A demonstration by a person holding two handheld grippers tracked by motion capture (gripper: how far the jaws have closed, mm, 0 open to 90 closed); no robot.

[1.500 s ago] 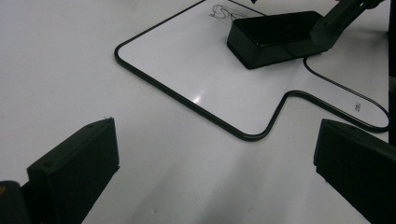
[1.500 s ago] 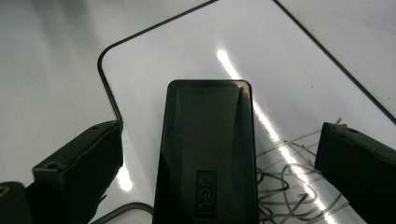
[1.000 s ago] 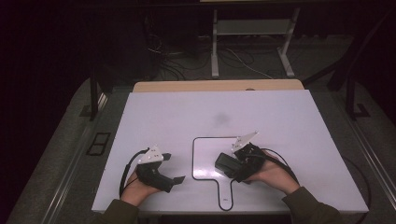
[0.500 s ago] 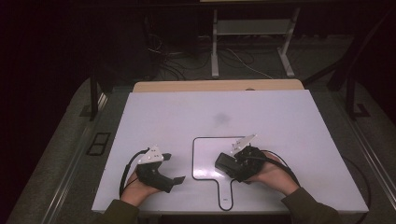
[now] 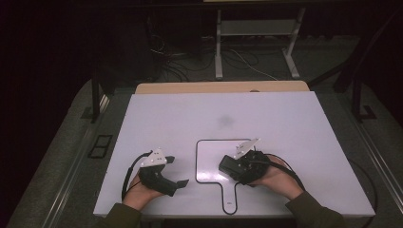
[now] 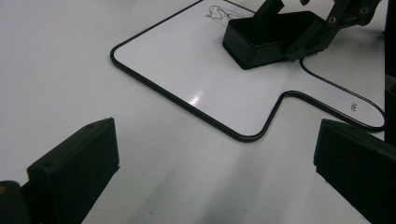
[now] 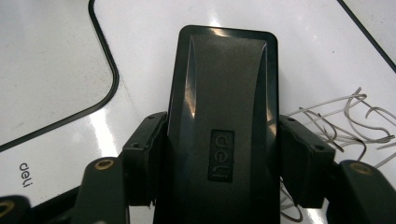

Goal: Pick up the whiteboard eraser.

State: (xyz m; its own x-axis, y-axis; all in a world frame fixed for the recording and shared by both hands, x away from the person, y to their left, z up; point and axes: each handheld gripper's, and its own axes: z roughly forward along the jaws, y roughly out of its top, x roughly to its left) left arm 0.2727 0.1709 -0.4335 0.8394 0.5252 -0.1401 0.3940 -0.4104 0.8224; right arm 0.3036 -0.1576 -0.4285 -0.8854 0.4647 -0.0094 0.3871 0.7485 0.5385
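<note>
A small whiteboard [image 5: 209,159] with a black rim and a handle lies on the white table [image 5: 285,123]. A black "deli" eraser [image 7: 222,93] sits on it beside grey scribbles [image 7: 336,121]. My right gripper [image 7: 224,154] has just been closing, and its pads now press both long sides of the eraser [image 5: 229,165]. My left gripper [image 5: 176,171] rests on the table left of the board, open with nothing between its jaws. In the left gripper view, that gripper [image 6: 215,177] faces the board [image 6: 187,60] and the eraser [image 6: 266,39].
Bare white table stretches beyond and to both sides of the board. A wooden strip [image 5: 218,87] borders the far edge. Behind it, a metal stand [image 5: 256,33] and cables sit on the dark floor.
The right gripper's jaws look slightly narrower around the eraser. Neither hand has shifted.
</note>
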